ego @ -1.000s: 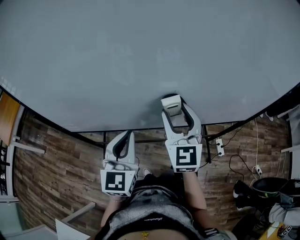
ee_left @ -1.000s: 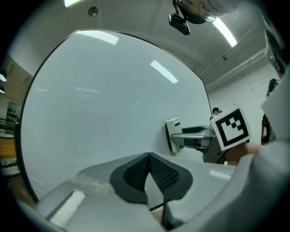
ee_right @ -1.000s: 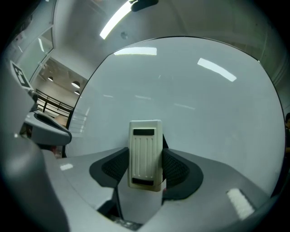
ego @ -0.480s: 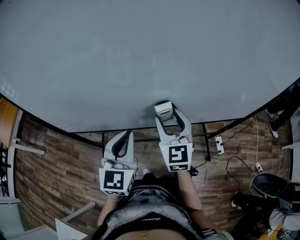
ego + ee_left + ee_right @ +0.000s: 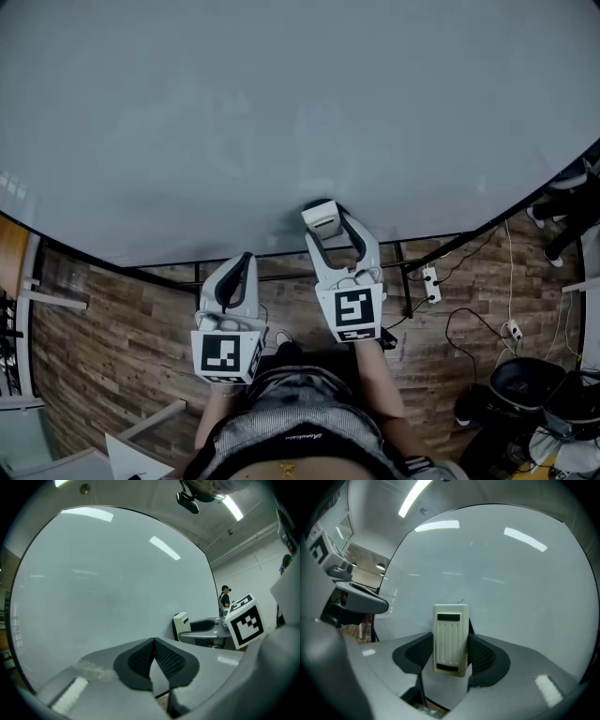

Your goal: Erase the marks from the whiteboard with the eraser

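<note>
Two grippers: both are seen in the lower middle of the head view, the left gripper [image 5: 236,277] below the board's bottom edge and the right gripper [image 5: 323,223] up at that edge.
Left jaws: closed pad to pad with nothing between them; the tool is held idle and pointed at the board.
Right jaws: clamped on the eraser [image 5: 450,638], which stands upright between the pads.
Eraser place: lower centre of the head view, apparently laid against the bottom strip of the whiteboard [image 5: 281,112].
Change: over the last second the eraser has been carried leftward along the bottom strip, from right of centre toward centre; the left gripper has been shifted slightly left as well.
Marks: one thin squiggle [image 5: 461,603] is seen just above the eraser's top edge in the right gripper view; elsewhere only ceiling-light reflections are made out.
Meaning: a sideways wipe along the lower strip is judged to be under way, with little left to clear; the squiggle is judged the remaining target.
</note>
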Demonstrator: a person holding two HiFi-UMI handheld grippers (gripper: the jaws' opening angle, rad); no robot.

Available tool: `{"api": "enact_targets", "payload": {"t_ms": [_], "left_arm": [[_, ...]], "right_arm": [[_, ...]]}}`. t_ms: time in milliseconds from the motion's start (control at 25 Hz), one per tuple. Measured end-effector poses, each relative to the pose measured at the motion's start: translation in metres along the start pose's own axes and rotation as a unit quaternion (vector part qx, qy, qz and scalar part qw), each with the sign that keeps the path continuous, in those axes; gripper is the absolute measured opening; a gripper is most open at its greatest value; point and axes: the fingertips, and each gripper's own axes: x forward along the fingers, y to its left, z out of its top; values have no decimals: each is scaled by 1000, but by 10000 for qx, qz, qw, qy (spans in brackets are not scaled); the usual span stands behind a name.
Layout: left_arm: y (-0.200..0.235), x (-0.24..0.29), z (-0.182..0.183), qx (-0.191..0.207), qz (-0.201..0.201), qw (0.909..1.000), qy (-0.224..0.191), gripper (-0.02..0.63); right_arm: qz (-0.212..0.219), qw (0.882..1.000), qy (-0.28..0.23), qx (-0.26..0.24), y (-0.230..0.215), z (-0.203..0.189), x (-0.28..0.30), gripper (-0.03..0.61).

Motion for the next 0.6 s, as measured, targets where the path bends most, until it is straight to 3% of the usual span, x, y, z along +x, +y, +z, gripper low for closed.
{"api": "enact_targets", "payload": {"t_ms": [600], "left_arm": [[-94,62,18,-150,66,9999,-9,5]], "right_arm": [[25,9999,111,-111,-110,-24,-35,241]]}}
